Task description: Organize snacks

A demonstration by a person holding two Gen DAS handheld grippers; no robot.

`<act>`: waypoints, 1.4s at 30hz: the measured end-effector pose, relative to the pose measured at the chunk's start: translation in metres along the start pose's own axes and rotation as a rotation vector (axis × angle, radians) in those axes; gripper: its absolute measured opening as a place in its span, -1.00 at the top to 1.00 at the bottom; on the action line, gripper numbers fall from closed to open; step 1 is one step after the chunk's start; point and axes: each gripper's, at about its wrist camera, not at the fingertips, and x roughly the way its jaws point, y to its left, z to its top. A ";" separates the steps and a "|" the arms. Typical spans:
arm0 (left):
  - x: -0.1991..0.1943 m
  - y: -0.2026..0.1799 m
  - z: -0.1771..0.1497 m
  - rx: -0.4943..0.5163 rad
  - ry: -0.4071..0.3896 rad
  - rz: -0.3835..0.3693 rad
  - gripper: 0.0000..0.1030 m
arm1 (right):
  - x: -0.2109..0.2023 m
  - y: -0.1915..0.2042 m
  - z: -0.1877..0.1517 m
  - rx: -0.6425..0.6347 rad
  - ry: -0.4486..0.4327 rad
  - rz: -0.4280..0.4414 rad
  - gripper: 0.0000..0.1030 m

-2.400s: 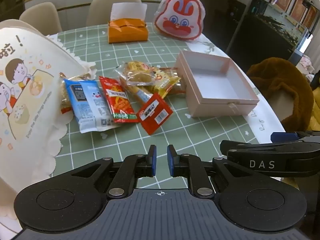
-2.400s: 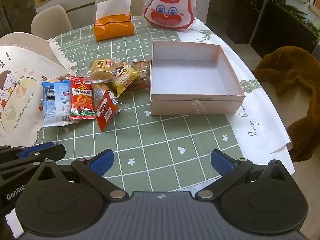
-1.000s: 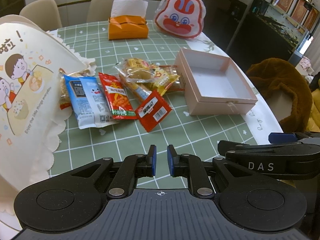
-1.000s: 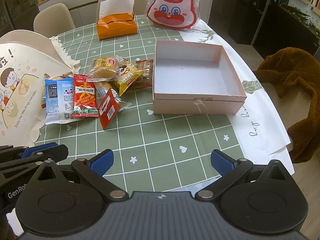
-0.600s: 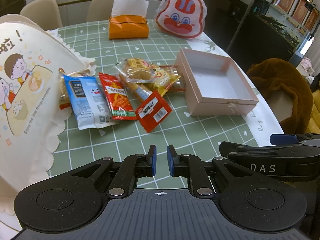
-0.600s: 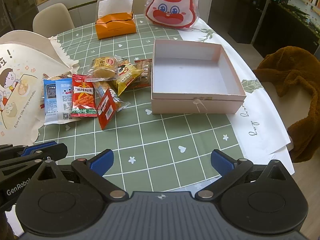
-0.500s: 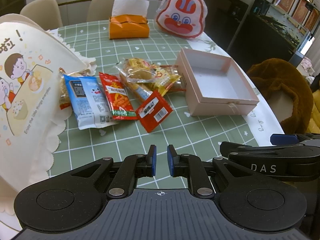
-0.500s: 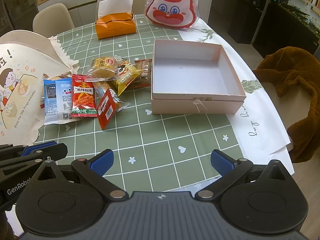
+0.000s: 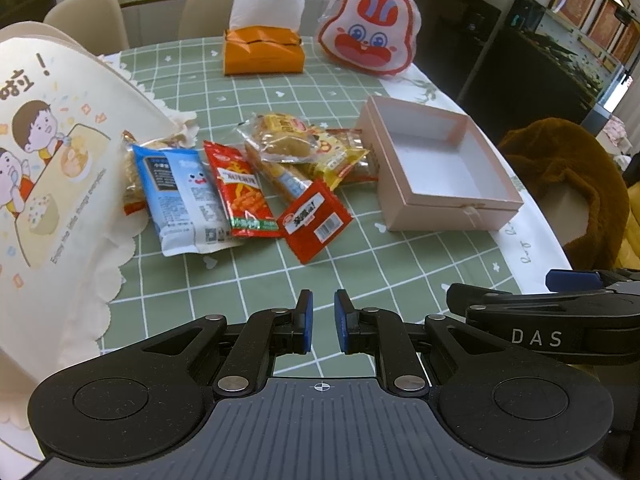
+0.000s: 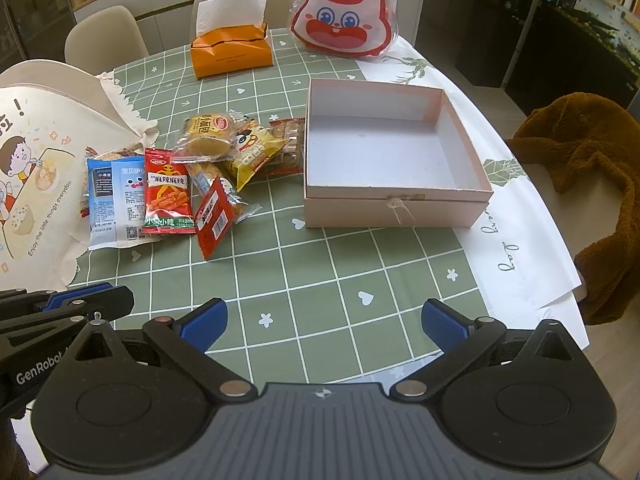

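Several snack packets lie in a pile on the green checked tablecloth: a blue-white packet (image 9: pixel 180 196), a red spicy-strip packet (image 9: pixel 240 196), a small red packet (image 9: pixel 314 220), a clear-wrapped bun (image 9: pixel 284 140) and a yellow packet (image 10: pixel 256 152). An empty pink box (image 10: pixel 390 152) stands open just right of the pile; it also shows in the left wrist view (image 9: pixel 436 160). My left gripper (image 9: pixel 320 322) is nearly shut with a narrow gap, empty, above the near table. My right gripper (image 10: pixel 324 324) is wide open and empty, near the front edge.
A cream cartoon-printed bag (image 9: pixel 52 184) lies at the left. An orange tissue box (image 10: pixel 231 54) and a rabbit-shaped bag (image 10: pixel 346 16) stand at the back. A brown fuzzy coat (image 10: pixel 592 184) hangs on a chair at the right. Chairs stand behind the table.
Both grippers have barely drifted; the view shifted slightly. Nothing on the table has moved and neither gripper's opening has changed.
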 end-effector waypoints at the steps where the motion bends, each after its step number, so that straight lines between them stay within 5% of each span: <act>1: 0.000 0.000 0.000 -0.001 0.000 -0.001 0.69 | 0.000 0.001 0.000 -0.001 0.000 -0.001 -1.00; 24: 0.009 0.029 0.003 -0.020 0.018 0.015 0.69 | 0.012 0.002 0.003 0.076 -0.014 0.064 -1.00; 30: 0.033 0.083 0.015 -0.111 -0.036 -0.025 0.67 | 0.044 0.003 -0.005 0.193 -0.033 0.285 -1.00; 38: 0.061 0.163 0.054 -0.213 -0.082 0.048 0.64 | 0.084 0.045 -0.012 0.095 -0.047 0.142 -1.00; 42: 0.066 0.185 0.065 -0.221 -0.111 0.053 0.64 | 0.084 0.064 0.002 0.042 -0.086 0.164 -1.00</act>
